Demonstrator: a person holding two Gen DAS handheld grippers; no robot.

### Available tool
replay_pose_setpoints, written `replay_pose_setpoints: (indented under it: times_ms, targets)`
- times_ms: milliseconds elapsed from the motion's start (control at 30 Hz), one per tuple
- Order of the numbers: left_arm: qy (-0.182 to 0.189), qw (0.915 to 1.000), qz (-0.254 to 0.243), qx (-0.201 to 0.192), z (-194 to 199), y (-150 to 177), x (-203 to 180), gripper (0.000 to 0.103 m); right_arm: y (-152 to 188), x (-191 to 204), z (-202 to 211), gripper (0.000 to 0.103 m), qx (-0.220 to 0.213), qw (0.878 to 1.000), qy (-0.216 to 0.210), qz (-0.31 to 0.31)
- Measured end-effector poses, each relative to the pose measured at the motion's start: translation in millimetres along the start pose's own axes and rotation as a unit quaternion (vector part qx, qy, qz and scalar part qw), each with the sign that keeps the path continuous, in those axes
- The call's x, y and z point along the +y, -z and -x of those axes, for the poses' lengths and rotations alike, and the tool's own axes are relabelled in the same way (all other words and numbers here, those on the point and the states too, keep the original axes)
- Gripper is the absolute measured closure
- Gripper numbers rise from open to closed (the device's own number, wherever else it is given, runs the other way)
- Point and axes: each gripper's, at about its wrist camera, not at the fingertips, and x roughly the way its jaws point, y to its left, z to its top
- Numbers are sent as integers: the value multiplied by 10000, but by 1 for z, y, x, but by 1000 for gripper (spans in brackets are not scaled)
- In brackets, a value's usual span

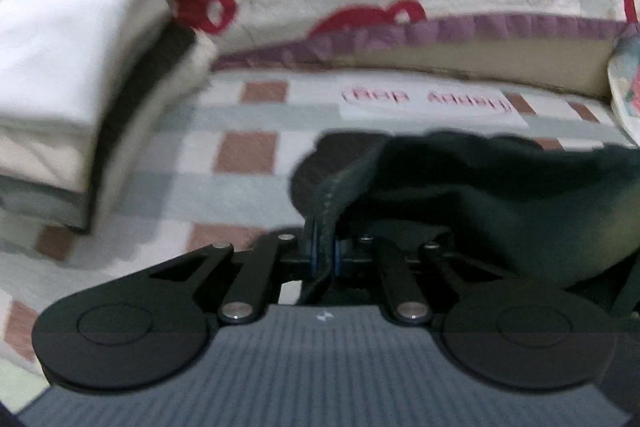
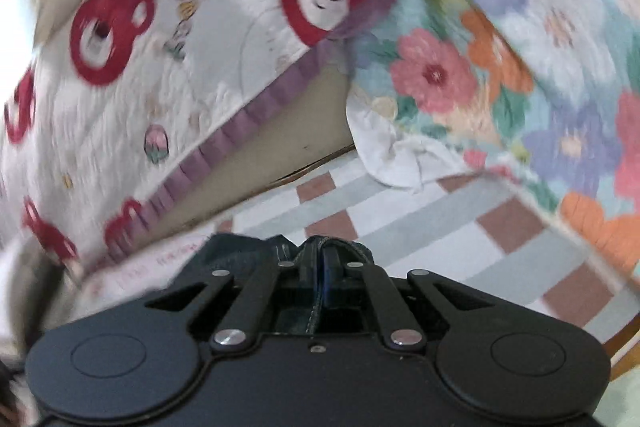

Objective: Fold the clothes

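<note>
Garment: a dark green-black cloth garment with a stitched hem [image 1: 480, 195] is seen lifted above the checked pink, grey and white mat [image 1: 248, 147], bunched to the right of the left gripper.
Left gripper [image 1: 326, 251]: jaws are closed together, clamped on the garment's stitched edge; the fabric is pinched flat between the blue pads.
Right gripper [image 2: 320, 267]: jaws are closed on a dark stitched hem [image 2: 316, 251], judged to be the same garment, held above the mat.
Finished pile: a stack of folded white, cream, black and grey cloths [image 1: 80, 87] is seen on the mat, to its left side.
Surroundings: a white quilt printed with red bears [image 2: 120, 75] hangs behind the mat; a flowered blanket [image 2: 540, 67] lies at its right.
Step judged: spreading the garment for a fold.
Advice: both edges should be drawn apart evenly until taut, then lowered flat onto the mat, clear of the stack.
</note>
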Motion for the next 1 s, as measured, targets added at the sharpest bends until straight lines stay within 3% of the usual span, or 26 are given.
replay_pose_setpoints:
  times_ms: [200,233,300,367,533,600,667,700,767,800,833,867,933,1000]
  targets:
    - [-499,9945,420,-815,43,-16,19,97,15,-38,-13,91,393,9930,-598,-935]
    - [-573,9939,382,-856,45,-17,19,97,18,-42,-16,89,484,9899,-712,-1129]
    - [-569,9948,368,-754,39,-14,19,97,25,-49,-23,65,692,9831,-885,-1446]
    - [-513,9957,510,-578,31,-9,22,97,33,-52,-30,65,937,9770,-991,-1638]
    - [-80,9943,954,-462,24,-2,37,97,49,-56,-43,63,1293,9648,-1058,-2030]
    - [136,9940,991,-435,18,0,38,96,50,-61,-48,56,1321,9612,-975,-2215]
    - [409,9932,1040,-324,8,3,39,90,49,-66,-55,49,1353,9587,-822,-2364]
    - [542,9921,1111,-233,2,3,39,81,47,-69,-62,43,1382,9576,-679,-2437]
    - [802,9895,1198,-50,-6,5,38,76,42,-75,-74,43,1284,9550,-722,-2576]
    - [674,9921,1056,-59,-6,5,34,82,40,-77,-80,57,1229,9535,-757,-2645]
    - [519,9946,898,-78,-5,4,30,98,37,-80,-86,79,1175,9520,-791,-2713]
    - [323,9970,686,-159,0,3,26,98,35,-83,-92,96,1120,9504,-826,-2781]
    - [97,9979,508,-397,16,-6,25,99,13,-70,-78,97,593,9676,-841,-2307]
    - [164,9957,644,-648,39,-18,29,98,-11,-47,-55,98,214,9816,-878,-1681]
